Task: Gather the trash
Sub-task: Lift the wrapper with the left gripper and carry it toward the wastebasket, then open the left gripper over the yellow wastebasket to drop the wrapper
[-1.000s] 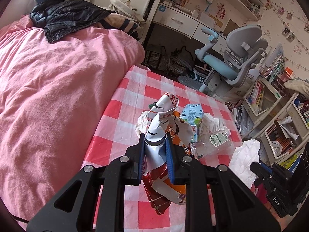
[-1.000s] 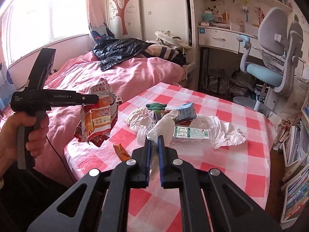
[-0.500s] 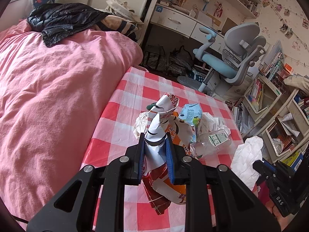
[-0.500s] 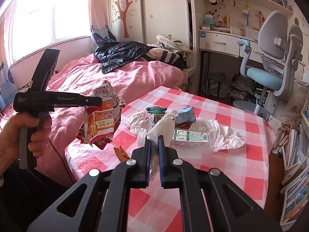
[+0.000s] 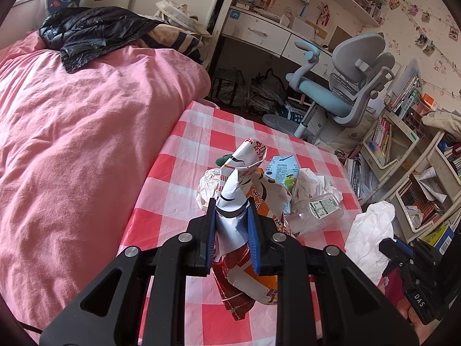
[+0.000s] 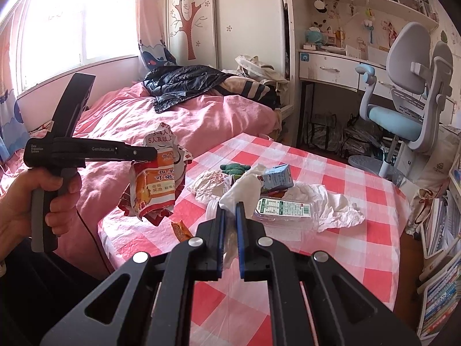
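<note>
1. Our left gripper point(image 5: 230, 216) is clamped on a crumpled orange-and-white snack bag point(image 5: 245, 190); the blue pads press its upper part from both sides, and the rest of the bag hangs below the jaws, off the table.
2. In the right wrist view the same left gripper point(image 6: 149, 152) shows from the side, held by our left hand point(image 6: 43, 199) out past the near-left corner of the table, with the snack bag point(image 6: 155, 178) dangling over the gap between table and bed.
3. Our right gripper point(image 6: 230, 210) has its jaws pressed nearly together on a thin white tissue point(image 6: 245, 187), which sticks up ahead of the fingertips and trails down between them.
4. Just beyond the tissue, the remaining trash lies bunched near the middle of the checked tablecloth point(image 6: 331, 259): a flattened clear plastic bottle point(image 6: 283, 210) with a green-printed label, a blue drink carton point(image 6: 278, 176), a crumpled white wrapper point(image 6: 207, 181), a crumpled white sheet point(image 6: 337, 204) beside the bottle, and a small green item point(image 6: 234, 168) at the far side of the bunch.
5. A small orange wrapper scrap point(image 6: 181, 230) lies alone near the table's near-left edge.
6. The near and right parts of the cloth are bare, giving free room there.
7. The pink bed point(image 5: 72, 144) runs close along the table's left edge; a black jacket point(image 5: 95, 31) lies at its far end.
8. A grey-and-blue desk chair point(image 6: 409, 109) stands beyond the far right corner, well apart from the trash.
9. Shelves point(image 5: 403, 150) crammed with books line the right side.
</note>
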Action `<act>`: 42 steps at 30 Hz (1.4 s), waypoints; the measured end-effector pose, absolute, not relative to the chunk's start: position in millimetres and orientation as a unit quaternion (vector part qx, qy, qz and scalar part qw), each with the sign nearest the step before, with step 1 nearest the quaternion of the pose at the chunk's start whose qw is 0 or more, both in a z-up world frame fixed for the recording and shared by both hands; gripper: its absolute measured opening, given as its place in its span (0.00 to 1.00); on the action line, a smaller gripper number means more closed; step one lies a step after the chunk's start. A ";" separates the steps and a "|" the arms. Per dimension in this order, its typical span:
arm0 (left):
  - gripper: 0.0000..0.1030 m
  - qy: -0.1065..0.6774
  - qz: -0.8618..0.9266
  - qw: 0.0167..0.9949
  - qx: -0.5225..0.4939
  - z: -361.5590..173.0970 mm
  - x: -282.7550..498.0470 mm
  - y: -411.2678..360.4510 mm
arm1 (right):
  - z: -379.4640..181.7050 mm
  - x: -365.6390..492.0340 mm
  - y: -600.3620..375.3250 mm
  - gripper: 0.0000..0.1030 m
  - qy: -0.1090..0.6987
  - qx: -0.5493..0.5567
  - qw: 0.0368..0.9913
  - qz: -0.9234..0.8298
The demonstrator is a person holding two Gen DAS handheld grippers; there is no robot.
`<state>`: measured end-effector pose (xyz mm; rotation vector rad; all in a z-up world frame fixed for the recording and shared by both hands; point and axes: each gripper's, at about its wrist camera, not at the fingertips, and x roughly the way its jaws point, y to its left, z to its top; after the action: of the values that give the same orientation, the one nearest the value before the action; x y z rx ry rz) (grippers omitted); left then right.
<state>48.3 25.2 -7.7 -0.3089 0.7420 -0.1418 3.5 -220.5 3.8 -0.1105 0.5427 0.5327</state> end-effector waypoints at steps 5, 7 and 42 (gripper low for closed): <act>0.18 0.360 -0.069 0.918 -0.150 -7.3 48.5 25.0 | 5.7 2.4 -220.3 0.08 0.261 -0.054 0.928 0.260; 0.18 0.359 -0.070 0.918 -0.150 -6.8 48.8 25.0 | 6.8 2.2 -221.3 0.08 0.258 -0.053 0.929 0.261; 0.18 0.400 -0.403 0.823 0.032 -29.1 7.9 -379.0 | -65.5 -93.6 -525.9 0.10 0.336 0.066 0.939 0.002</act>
<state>7.9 -379.0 -29.1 0.0686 0.8512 -0.8567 -93.6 -525.9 -65.5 0.1350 0.6867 0.0050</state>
